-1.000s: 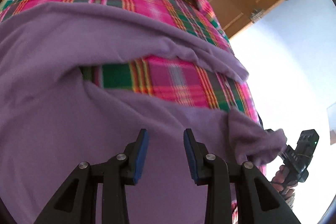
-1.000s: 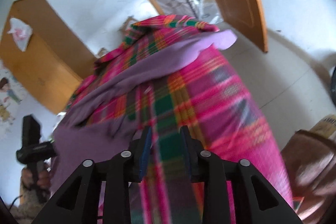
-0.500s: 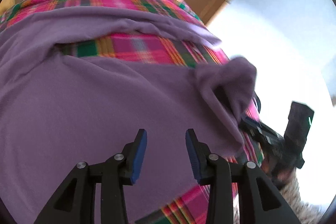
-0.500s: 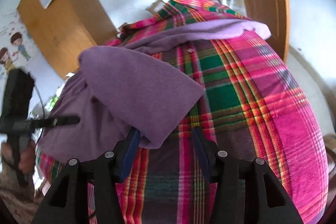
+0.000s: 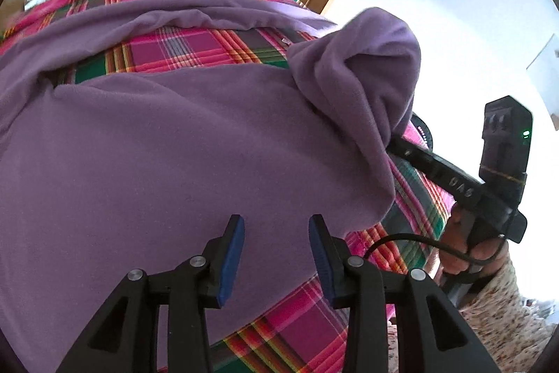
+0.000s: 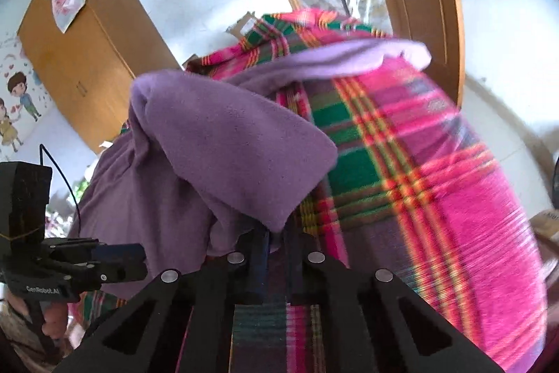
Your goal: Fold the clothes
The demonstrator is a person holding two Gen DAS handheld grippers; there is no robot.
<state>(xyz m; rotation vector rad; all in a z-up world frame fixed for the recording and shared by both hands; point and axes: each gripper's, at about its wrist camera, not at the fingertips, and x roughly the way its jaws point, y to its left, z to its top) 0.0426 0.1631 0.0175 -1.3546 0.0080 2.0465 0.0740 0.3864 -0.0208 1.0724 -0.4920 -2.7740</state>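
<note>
**Soft fleece, one edge lifted**

The purple garment lies spread just ahead of my left tongs, over a plaid cover. Those tongs stand open, holding nothing. My right tongs are closed on the garment's edge, which rises and drapes over their tips. I judge it light, limp and fleecy, unlikely to slip but sure to sag. I'd pinch at hems or corners, not mid-panel, where it would only bunch.

Wrist views close, facing; share purple garment.
</note>
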